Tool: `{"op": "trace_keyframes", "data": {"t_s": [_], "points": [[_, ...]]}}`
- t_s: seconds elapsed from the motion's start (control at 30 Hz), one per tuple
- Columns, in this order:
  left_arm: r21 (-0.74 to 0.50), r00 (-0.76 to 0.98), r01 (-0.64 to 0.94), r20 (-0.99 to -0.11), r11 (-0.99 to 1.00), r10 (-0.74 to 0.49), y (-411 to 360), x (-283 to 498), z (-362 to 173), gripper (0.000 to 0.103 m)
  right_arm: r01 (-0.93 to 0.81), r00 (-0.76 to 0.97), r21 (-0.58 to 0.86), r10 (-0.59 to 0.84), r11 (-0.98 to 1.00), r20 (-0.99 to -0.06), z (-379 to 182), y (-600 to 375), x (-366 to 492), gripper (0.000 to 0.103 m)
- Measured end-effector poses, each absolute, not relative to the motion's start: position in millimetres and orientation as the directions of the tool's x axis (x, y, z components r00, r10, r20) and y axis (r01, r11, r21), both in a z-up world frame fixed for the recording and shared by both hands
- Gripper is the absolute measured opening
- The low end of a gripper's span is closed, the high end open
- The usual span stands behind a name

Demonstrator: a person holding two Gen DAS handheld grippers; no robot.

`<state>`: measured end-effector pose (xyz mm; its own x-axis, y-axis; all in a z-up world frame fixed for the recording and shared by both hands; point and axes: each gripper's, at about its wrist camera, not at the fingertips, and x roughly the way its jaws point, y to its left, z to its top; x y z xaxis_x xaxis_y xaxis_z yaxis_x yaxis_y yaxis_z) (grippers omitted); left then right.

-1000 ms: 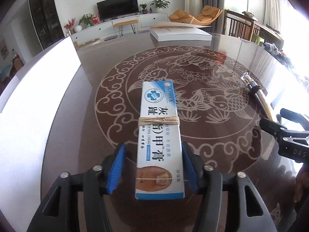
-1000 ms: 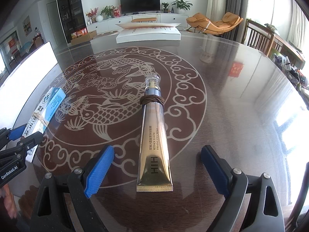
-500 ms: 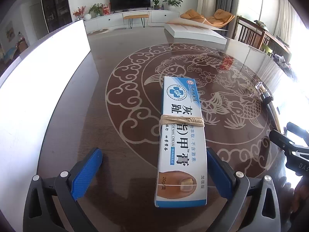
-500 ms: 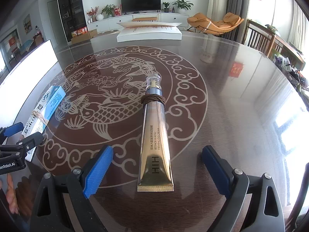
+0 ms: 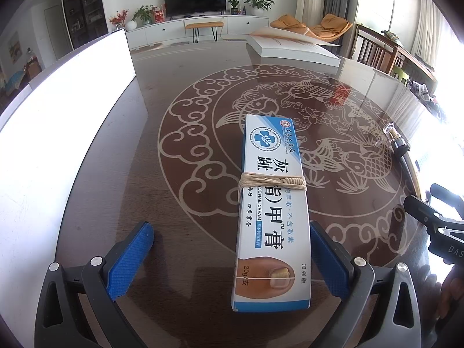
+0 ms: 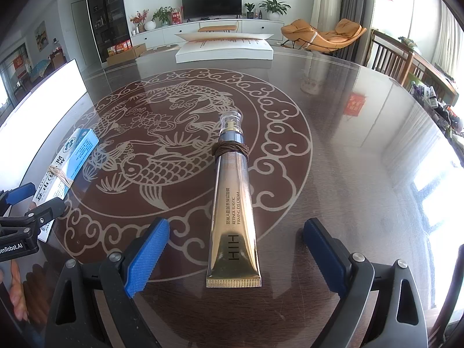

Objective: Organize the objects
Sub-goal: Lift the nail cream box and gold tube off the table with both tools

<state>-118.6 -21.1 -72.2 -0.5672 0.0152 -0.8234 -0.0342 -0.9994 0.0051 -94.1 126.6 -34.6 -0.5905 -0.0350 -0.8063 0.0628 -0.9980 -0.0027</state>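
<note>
Left wrist view shows my left jaws (image 5: 232, 256) just spread wide, the cream box (image 5: 272, 211) lying free between them on the table (image 5: 116, 174), likely set parallel to the gold tube (image 6: 233, 220) between my spread right jaws (image 6: 235, 256); the box is white-blue, string round its middle; the tube bound brown

- The table (image 6: 333, 133) is dark and highly glossy, mirroring the room.
- The cream box (image 5: 272, 211) is smooth printed cardboard, bound with pale string.
- The gold tube (image 6: 233, 220) looks shiny and metallic, its cap clear plastic.
- The gripper pads (image 6: 146, 258) are blue, finely textured.
</note>
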Motion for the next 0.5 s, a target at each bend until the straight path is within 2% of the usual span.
{"op": "trace_keyframes", "data": {"t_s": [0.3,0.4,0.5], "points": [[0.005,-0.567,-0.033,-0.824,-0.999,0.015,-21,-119,-72,0.103,0.064,-0.593,0.014,-0.05,-0.998,-0.803,-34,128,-94,0.095],[0.005,-0.562,-0.039,-0.827,-0.999,0.018,-21,-120,-72,0.103,0.068,-0.656,0.192,-0.188,-0.979,-0.731,-24,153,-86,0.095],[0.005,-0.518,-0.13,-0.853,-0.992,0.064,-18,-125,-71,0.103,-0.03,-0.675,0.329,-0.223,-0.944,-0.703,-13,194,-84,0.095]]}}
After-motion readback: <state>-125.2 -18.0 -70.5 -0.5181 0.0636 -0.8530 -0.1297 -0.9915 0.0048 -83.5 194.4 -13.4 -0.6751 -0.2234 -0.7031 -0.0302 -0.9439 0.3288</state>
